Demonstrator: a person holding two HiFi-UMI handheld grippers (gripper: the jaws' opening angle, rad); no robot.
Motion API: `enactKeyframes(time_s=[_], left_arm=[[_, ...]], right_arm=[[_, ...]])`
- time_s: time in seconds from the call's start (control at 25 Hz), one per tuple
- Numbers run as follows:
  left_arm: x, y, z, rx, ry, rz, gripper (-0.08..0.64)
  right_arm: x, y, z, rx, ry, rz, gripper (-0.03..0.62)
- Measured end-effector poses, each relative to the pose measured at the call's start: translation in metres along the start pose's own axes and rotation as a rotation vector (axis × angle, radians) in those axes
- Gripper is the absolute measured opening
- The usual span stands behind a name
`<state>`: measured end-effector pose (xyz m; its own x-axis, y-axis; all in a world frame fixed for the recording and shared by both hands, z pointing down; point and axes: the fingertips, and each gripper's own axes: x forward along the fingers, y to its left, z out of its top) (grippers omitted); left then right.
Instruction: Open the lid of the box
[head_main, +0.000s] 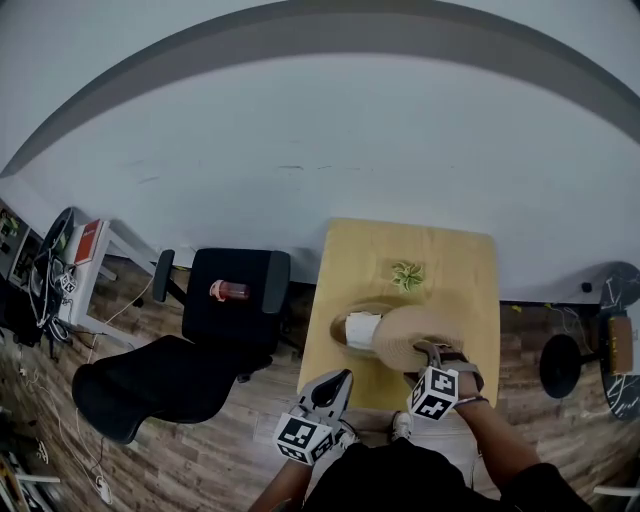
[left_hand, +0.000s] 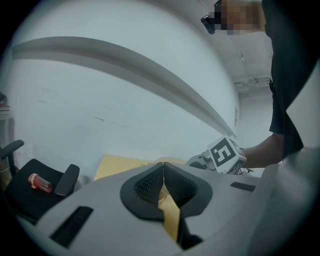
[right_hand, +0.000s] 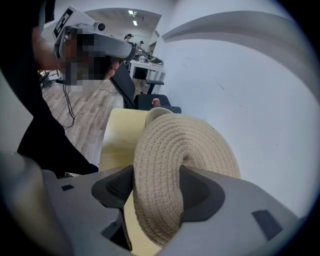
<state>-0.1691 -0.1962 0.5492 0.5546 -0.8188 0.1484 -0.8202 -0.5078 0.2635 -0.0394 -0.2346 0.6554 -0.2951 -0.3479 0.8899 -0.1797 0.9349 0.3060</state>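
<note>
A round woven rope lid (head_main: 408, 336) hangs tilted over the near part of the wooden table (head_main: 440, 250). My right gripper (head_main: 428, 353) is shut on its edge. In the right gripper view both pads press the thick rope rim of the lid (right_hand: 185, 150) inside the right gripper (right_hand: 157, 192). The brown box (head_main: 352, 328) sits just left of the lid, open on top, with something white inside. My left gripper (head_main: 336, 384) is at the table's near edge, left of the box, shut with nothing in it. The left gripper (left_hand: 162, 182) has its pads touching in its own view.
A small green plant-like item (head_main: 407, 275) lies farther back on the table. Left of the table is a black seat carrying a red bottle (head_main: 232, 291), and a black office chair (head_main: 160, 375) stands nearer. A round black stool (head_main: 560, 365) is on the right. A white wall rises behind.
</note>
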Motion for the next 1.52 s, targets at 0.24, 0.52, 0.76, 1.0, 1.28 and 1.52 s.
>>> enactKeyframes(time_s=[0.24, 0.52, 0.76, 1.0, 1.28, 1.52], left_arm=[[0.028, -0.011, -0.001, 0.005, 0.022, -0.031, 0.02], [0.05, -0.025, -0.008, 0.0, 0.053, -0.056, 0.02], [0.066, -0.034, -0.006, -0.011, 0.054, -0.067, 0.02], [0.078, -0.033, -0.006, -0.025, 0.067, -0.054, 0.02], [0.082, -0.031, -0.009, -0.045, 0.073, -0.028, 0.02], [0.089, -0.033, -0.006, -0.046, 0.065, -0.02, 0.02]], right_arm=[[0.0, 0.001, -0.04, 0.022, 0.026, 0.039, 0.301], [0.003, -0.001, -0.083, 0.042, 0.065, 0.049, 0.301], [0.017, 0.006, -0.113, 0.045, 0.111, 0.082, 0.301], [0.045, 0.017, -0.133, 0.066, 0.123, 0.164, 0.301], [0.071, 0.016, -0.147, 0.087, 0.112, 0.223, 0.301], [0.084, 0.005, -0.157, 0.082, 0.116, 0.228, 0.305]])
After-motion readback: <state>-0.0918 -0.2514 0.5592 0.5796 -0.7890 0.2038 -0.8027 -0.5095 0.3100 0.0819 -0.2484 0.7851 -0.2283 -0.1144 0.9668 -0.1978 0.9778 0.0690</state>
